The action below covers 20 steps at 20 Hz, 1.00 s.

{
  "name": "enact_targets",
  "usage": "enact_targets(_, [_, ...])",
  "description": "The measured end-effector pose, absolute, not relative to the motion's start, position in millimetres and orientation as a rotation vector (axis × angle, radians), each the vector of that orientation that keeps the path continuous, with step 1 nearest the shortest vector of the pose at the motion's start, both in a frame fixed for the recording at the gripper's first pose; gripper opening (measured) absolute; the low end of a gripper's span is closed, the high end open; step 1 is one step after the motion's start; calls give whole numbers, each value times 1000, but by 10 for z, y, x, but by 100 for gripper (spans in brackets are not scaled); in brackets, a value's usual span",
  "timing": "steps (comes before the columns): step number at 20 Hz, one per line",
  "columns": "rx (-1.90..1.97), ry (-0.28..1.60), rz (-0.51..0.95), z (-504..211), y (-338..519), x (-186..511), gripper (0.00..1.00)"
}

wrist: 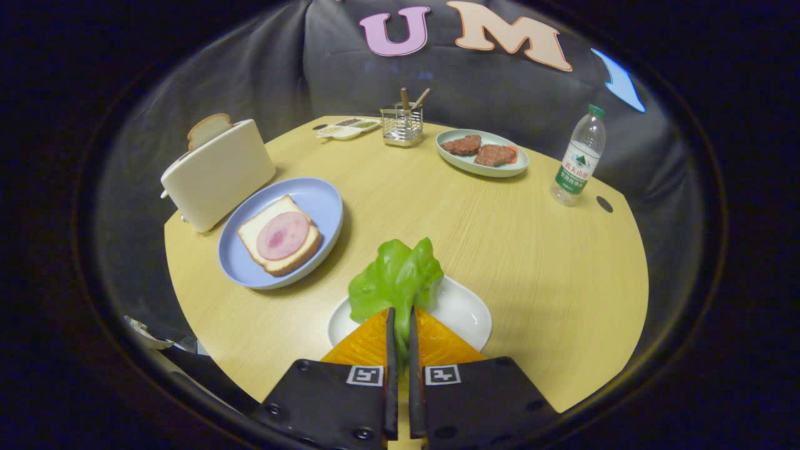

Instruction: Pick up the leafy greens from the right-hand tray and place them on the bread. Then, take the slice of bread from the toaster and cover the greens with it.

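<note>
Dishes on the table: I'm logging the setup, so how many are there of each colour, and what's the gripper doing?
Blue plate: 1
White tray: 1
Pale green plate: 1
White divided dish: 1
Total: 4
The hand-held gripper is shut on the leafy greens.

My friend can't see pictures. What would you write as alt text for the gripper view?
The gripper has its jaws shut on the leafy greens above a white tray. Beyond, on a round wooden table, a blue plate holds bread topped with ham beside a toaster.
</note>
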State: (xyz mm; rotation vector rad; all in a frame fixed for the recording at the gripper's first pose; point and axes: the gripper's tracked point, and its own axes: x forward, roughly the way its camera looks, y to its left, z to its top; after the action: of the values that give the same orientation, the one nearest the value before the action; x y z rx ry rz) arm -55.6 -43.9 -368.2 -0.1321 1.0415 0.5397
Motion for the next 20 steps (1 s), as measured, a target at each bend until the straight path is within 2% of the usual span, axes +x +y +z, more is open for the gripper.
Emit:
enact_targets(9, [-117,980,543,-3275,-132,-530,10])
enact_targets(20, [-133,929,630,-3000,682,-508,10])
